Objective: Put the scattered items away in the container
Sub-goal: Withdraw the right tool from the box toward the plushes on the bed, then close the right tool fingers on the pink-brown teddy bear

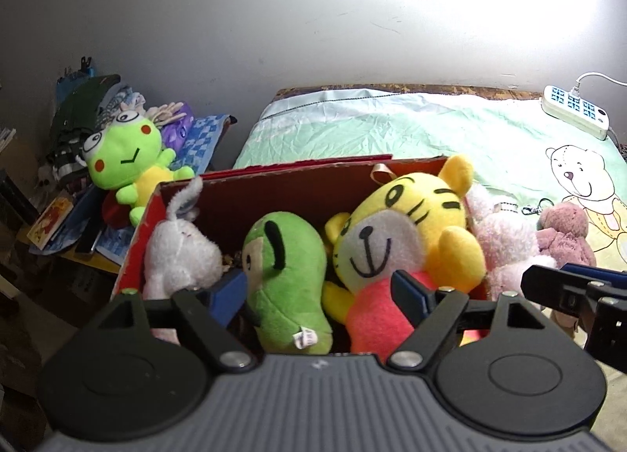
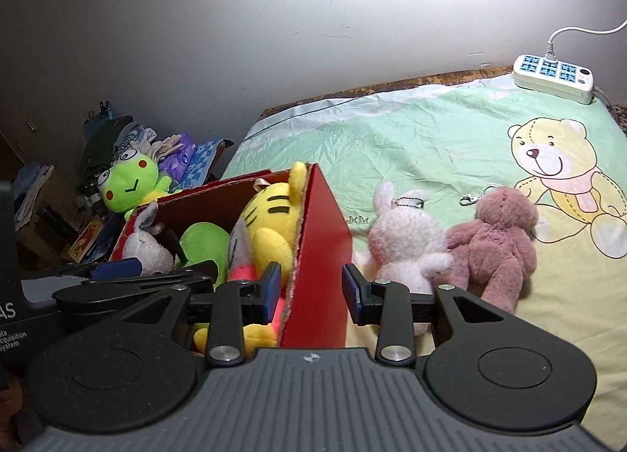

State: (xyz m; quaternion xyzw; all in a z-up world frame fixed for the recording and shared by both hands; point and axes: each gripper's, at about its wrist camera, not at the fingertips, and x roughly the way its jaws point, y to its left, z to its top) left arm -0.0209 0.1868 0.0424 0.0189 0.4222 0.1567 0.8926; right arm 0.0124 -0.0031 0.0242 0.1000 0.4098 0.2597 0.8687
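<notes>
A red cardboard box (image 1: pixel 274 181) (image 2: pixel 317 240) stands on the bed. It holds a white plush (image 1: pixel 180 256), a green plush (image 1: pixel 284 275) and a yellow tiger plush (image 1: pixel 407 228) (image 2: pixel 274 224). My left gripper (image 1: pixel 321 295) is open above the box, its fingers either side of the green plush. My right gripper (image 2: pixel 311 291) is open and empty, straddling the box's right wall. A pale pink plush (image 2: pixel 403 240) (image 1: pixel 505 244) and a mauve bear plush (image 2: pixel 497 240) (image 1: pixel 564 232) lie on the sheet right of the box.
A green sheet with a bear print (image 2: pixel 431 138) covers the bed. A white power strip (image 2: pixel 552 77) lies at the far right by the wall. Left of the bed, a cluttered side table holds a green frog plush (image 1: pixel 129 162) and cloths.
</notes>
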